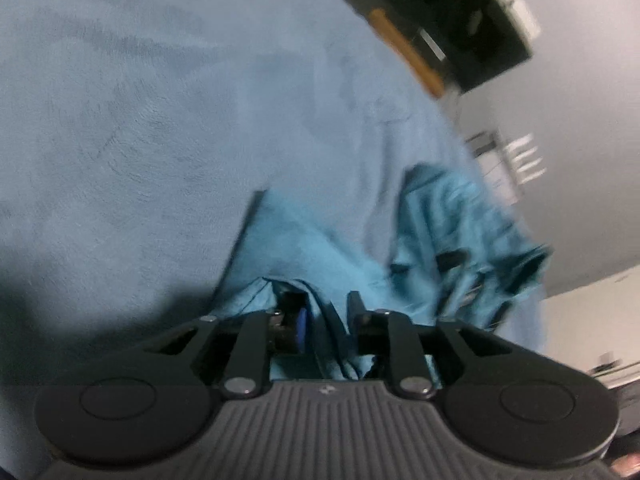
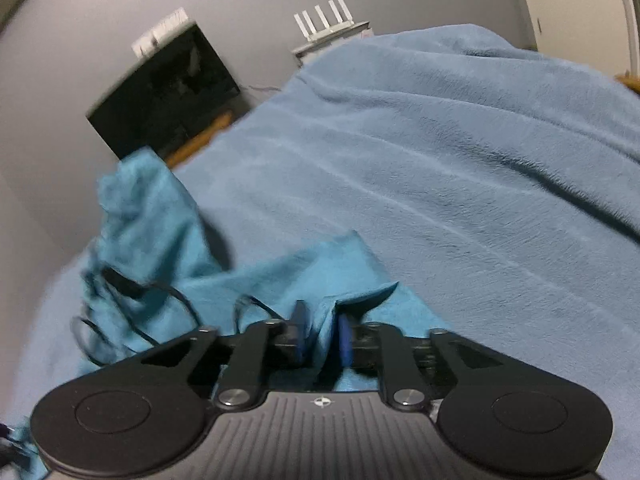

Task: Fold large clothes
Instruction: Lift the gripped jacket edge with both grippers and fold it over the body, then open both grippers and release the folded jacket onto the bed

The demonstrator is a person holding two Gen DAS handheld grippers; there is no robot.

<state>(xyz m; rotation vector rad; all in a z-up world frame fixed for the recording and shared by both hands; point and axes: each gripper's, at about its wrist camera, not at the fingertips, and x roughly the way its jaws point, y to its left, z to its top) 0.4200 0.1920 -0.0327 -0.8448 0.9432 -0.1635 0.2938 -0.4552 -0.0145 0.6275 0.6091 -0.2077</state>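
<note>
**Left gripper** (image 1: 322,312). The jaws are narrow but not closed. A fold of the teal garment (image 1: 296,240) hangs in the gap, and the blue pad on the inner finger shows bare, so the cloth looks slack rather than pinched.

**Right gripper** (image 2: 320,328). The jaws are somewhat wider. A ridge of the same garment (image 2: 312,272) stands between the pads and appears loose.

**Garment.** It lies on the pale blue blanket (image 1: 160,120), just ahead of both grippers. Most of the blanket is bare from 9 to 12 o'clock in the left view and from 12 to 3 o'clock in the right view (image 2: 440,160).

**Step in hand (judged).** An edge is being laid down. To do it well:
- Let the cloth drop clear of both pairs of pads before drawing back.
- Draw back along the fingers' own line, so the fold is not dragged askew.
- Keep the two corners level with each other.

**Differences between views.**
- The left view shows a straight, dark-edged hem running towards 11 o'clock and a bunched mass of cloth at 2 o'clock, too blurred to read.
- The right view shows that mass at 9 o'clock with thin dark cords (image 2: 176,300) lying across it. These could snag.
- The right view also shows a white aerial box (image 2: 332,20) at 12 o'clock beside a black cabinet (image 2: 168,92).
</note>
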